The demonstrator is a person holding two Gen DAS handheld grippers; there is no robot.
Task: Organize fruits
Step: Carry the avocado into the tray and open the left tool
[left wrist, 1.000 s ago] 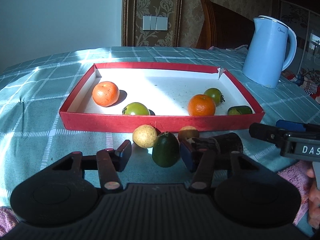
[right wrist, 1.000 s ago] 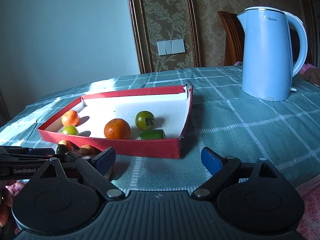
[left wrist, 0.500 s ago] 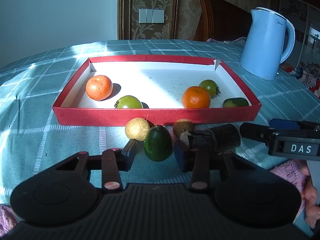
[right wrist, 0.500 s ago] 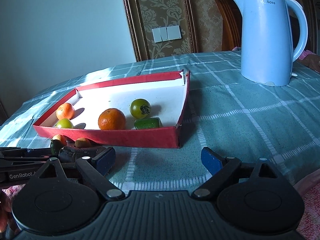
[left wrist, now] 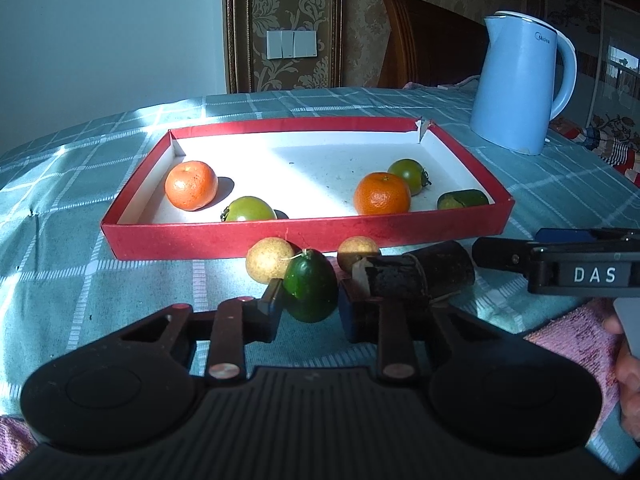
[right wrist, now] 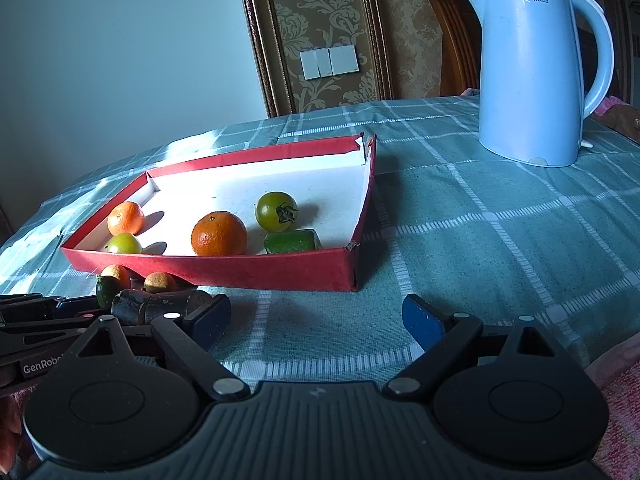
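We count five fruits inside the red tray, while four remain outside its front wall: our left gripper narrowly brackets the dark green fruit, grip unconfirmed, and our right gripper stands wide open, empty.

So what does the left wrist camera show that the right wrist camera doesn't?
Only the left wrist view shows the left tool closely flanking the dark green fruit, and a person's hand. Only the right wrist view shows the right tool wide open over bare tablecloth. Both show the red tray holding two oranges and green fruit, plus the blue kettle.
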